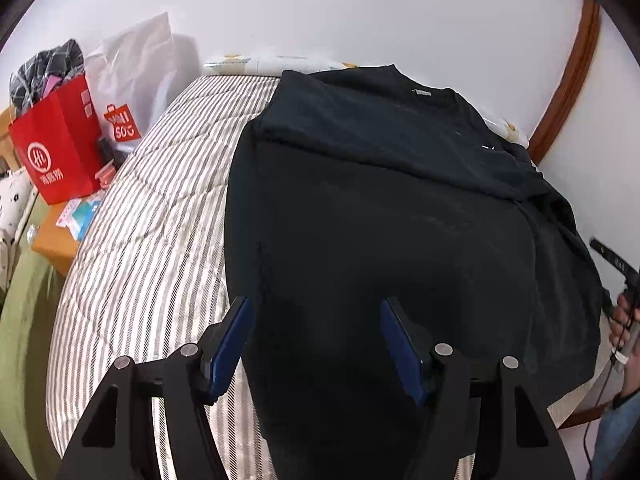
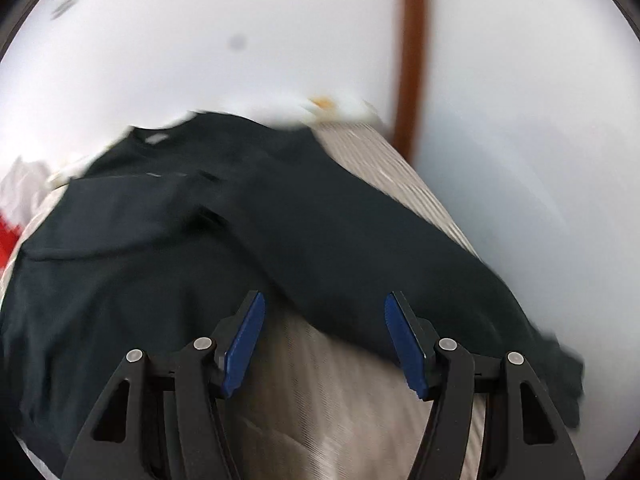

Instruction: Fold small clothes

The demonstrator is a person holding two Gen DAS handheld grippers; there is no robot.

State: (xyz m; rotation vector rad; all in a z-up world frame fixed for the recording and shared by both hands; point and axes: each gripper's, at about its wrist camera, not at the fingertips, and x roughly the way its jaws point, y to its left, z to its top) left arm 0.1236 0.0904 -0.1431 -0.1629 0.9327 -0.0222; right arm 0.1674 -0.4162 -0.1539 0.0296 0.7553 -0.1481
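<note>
A black T-shirt (image 1: 380, 208) lies on a striped bed (image 1: 152, 200), its collar at the far end and its left side folded inward. My left gripper (image 1: 316, 312) is open and empty, hovering over the shirt's near hem. In the right wrist view the shirt (image 2: 200, 240) is blurred; a long black part of it (image 2: 380, 264) runs diagonally toward the bed's right edge. My right gripper (image 2: 324, 312) is open and empty, over the striped cover (image 2: 340, 380) just below that part. The right gripper's handle (image 1: 616, 264) shows at the left wrist view's right edge.
A red paper bag (image 1: 60, 148) full of clothes and a white shopping bag (image 1: 136, 76) stand left of the bed on a wooden stand. A white wall with a brown wooden trim (image 1: 568, 84) is behind. A patterned pillow (image 1: 256, 62) lies at the bed's far end.
</note>
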